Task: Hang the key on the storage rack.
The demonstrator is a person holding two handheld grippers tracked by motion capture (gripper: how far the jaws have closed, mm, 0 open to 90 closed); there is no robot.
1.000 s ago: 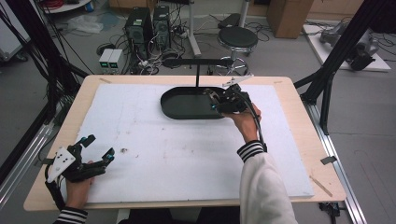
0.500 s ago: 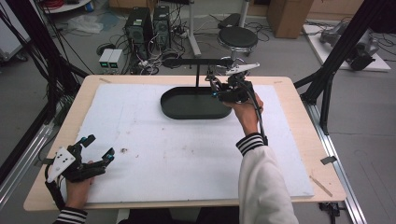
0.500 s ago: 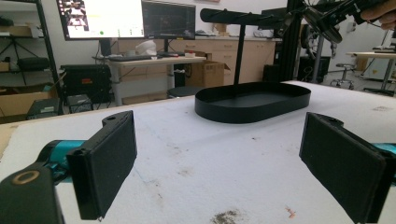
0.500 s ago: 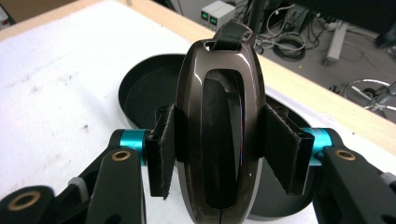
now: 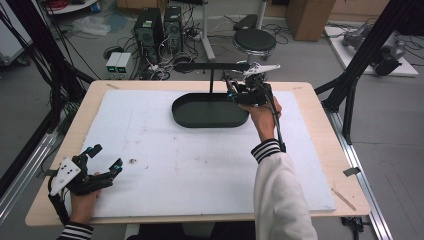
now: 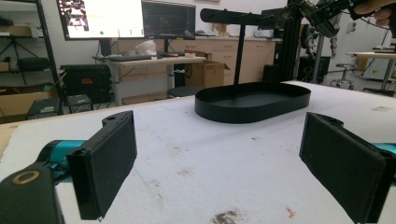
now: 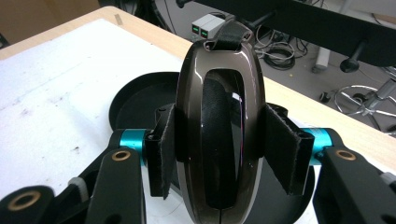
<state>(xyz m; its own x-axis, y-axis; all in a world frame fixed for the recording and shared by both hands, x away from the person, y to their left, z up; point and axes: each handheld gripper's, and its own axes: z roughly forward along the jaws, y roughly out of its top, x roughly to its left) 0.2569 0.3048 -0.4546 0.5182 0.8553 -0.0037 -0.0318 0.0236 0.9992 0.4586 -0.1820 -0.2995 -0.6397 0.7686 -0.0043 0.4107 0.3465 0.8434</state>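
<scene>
Now | right gripper (image 7: 219, 154): clamps glossy brown oval case (image 7: 218, 140) | left gripper (image 6: 219, 158): wide open, empty | matte black oval tray (image 5: 210, 111)

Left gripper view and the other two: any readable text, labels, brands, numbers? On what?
None can be read.
Left monitor: bright window with small images and rows, too blurred to read.
Right monitor: dark screen with faint lines, illegible.
Dark brown oval object in the right hand-held gripper: no marking on the face that shows.
Black tray, left hand-held gripper: no lettering that I can make out.
</scene>
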